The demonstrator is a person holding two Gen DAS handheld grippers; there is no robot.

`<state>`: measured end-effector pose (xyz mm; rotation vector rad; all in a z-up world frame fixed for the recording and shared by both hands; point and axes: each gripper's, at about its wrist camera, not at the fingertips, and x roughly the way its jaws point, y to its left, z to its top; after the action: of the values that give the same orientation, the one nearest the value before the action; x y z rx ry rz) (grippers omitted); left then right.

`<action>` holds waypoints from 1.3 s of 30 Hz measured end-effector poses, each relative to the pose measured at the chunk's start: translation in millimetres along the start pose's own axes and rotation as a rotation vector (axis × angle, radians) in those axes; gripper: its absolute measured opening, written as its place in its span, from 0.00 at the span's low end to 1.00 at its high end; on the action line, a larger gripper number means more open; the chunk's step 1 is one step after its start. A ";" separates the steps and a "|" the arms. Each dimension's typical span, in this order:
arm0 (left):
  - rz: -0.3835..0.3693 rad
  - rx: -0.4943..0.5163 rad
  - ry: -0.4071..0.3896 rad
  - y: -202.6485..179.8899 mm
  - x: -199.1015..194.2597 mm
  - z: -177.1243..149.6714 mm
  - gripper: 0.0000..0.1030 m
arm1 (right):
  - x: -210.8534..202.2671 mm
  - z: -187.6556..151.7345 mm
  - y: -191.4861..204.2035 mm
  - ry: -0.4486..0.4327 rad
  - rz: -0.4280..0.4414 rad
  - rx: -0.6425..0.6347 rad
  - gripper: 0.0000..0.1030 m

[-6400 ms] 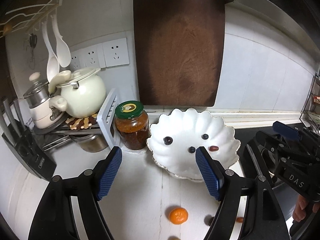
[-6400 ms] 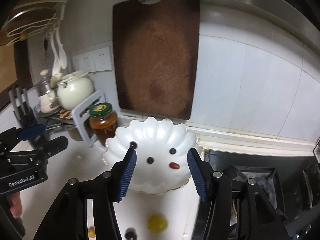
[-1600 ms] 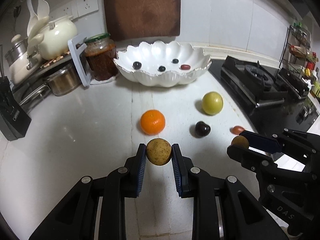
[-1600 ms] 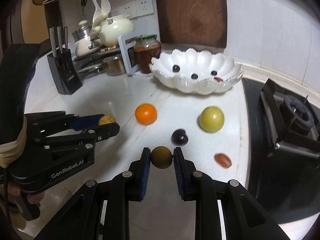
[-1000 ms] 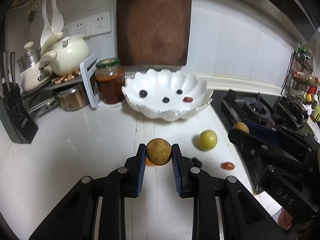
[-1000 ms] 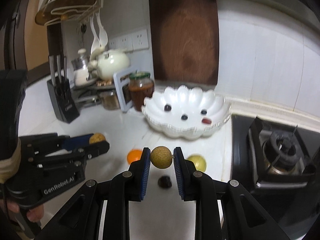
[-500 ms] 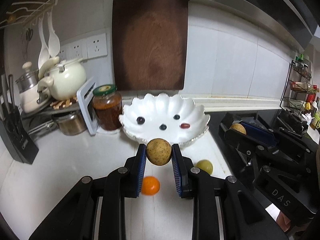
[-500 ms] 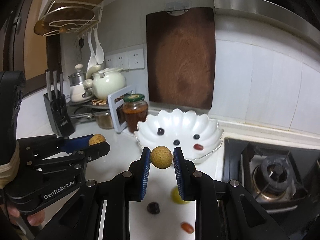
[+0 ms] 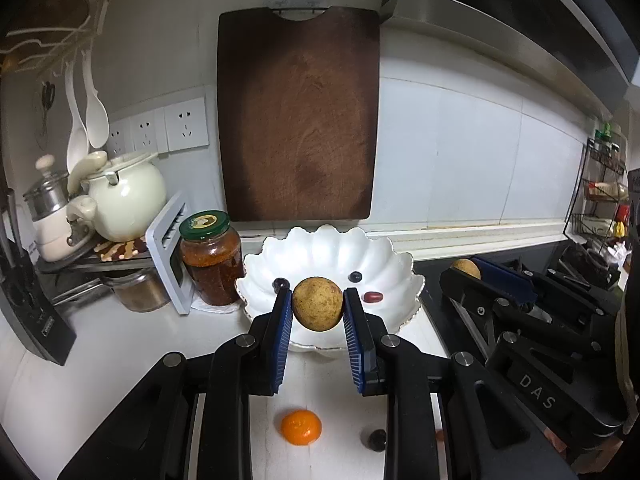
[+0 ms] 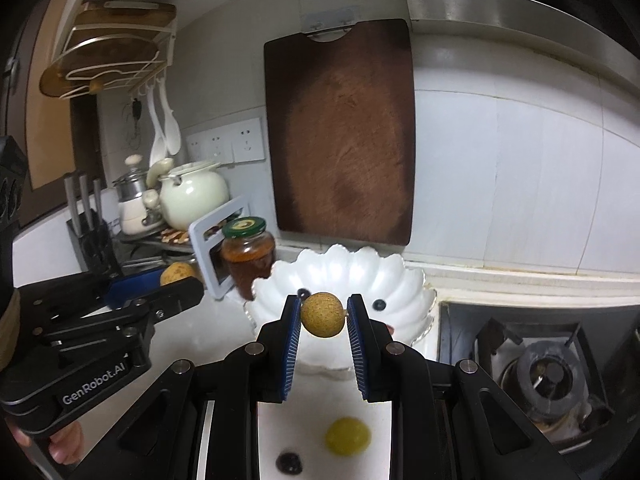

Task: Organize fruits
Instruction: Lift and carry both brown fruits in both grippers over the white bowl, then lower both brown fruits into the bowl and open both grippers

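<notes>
Two round, tan, speckled fruits are in the air, one in each of my tools, so I judge the step in hand to be the carry to the white scalloped ceramic bowl [image 9: 404, 276].

My left hand-held gripper [image 9: 317, 309] is closed down on the left tan speckled fruit [image 9: 317, 303], its blue ribbed pads [image 9: 283, 332] pressing both flanks. In the left wrist view that fruit hangs in front of the bowl's near half, with the bowl just beyond at twelve o'clock. The bowl already holds two small dark berries [image 9: 354, 277] and a small red oval fruit [image 9: 373, 297].

My right hand-held gripper [image 10: 322, 314] is likewise clamped on the right tan speckled fruit [image 10: 322, 314], which shows against the bowl's hollow in the right wrist view.

Left on the white stone worktop [image 9: 100, 352], at six o'clock below my left tool, are a small orange mandarin [image 9: 301, 427] and a dark round fruit [image 9: 376, 439]; below my right tool lies a yellow-green round fruit [image 10: 347, 437].

The next move, I reckon, calls for easing both tools on over the rim, lowering until each fruit is close above the bowl's floor, then opening the jaws gently so nothing rolls out or strikes the berries. Keep the two tools apart as they converge.
</notes>
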<state>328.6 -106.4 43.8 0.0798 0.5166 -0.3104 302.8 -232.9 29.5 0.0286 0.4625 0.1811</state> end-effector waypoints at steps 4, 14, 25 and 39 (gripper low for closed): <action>0.003 -0.008 0.019 5.1 13.3 9.2 0.25 | 11.3 8.4 -1.4 0.009 -0.012 -0.009 0.25; 0.013 -0.029 0.075 14.6 47.8 30.5 0.25 | 47.4 25.4 -8.0 0.057 -0.034 -0.027 0.25; 0.015 -0.032 0.141 16.2 89.2 46.7 0.25 | 92.6 41.8 -26.0 0.152 -0.032 0.011 0.25; 0.039 -0.029 0.261 21.8 152.3 51.5 0.25 | 155.6 45.6 -49.6 0.292 -0.059 0.034 0.25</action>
<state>485.2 -134.9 12.7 0.1034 0.7773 -0.2553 468.2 -253.1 -1.7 0.0224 0.7569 0.1196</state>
